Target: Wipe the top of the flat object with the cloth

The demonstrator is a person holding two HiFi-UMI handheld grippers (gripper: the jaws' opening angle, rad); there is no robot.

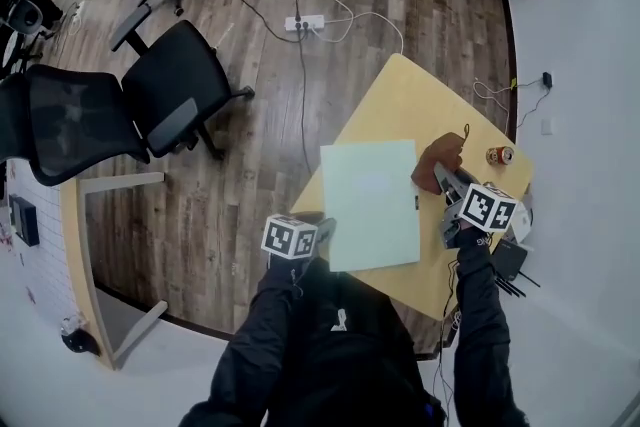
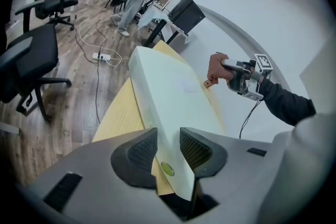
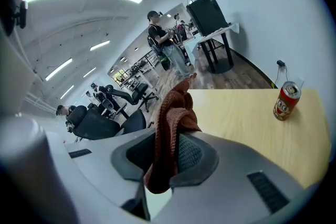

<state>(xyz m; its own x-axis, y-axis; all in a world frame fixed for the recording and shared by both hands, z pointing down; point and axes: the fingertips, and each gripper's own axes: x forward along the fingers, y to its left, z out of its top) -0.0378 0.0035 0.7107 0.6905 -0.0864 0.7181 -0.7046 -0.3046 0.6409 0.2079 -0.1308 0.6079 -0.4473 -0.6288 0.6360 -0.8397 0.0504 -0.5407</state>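
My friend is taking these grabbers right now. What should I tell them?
Left tool: shut on the near edge of the pale green board, which lies on the yellow table.
Right tool: shut on the brown cloth, held at the board's right edge.
Done: both grips are set.
To do: bring the cloth onto the board's top and wipe it.

The person wears a black long-sleeved jacket (image 1: 330,345) with a small white mark on the chest. The left gripper (image 2: 168,148) and the right gripper (image 3: 169,153) have smooth grey plastic bodies, dark mesh-textured pads (image 2: 197,149) and white cubes (image 1: 290,237) printed with black square markers.
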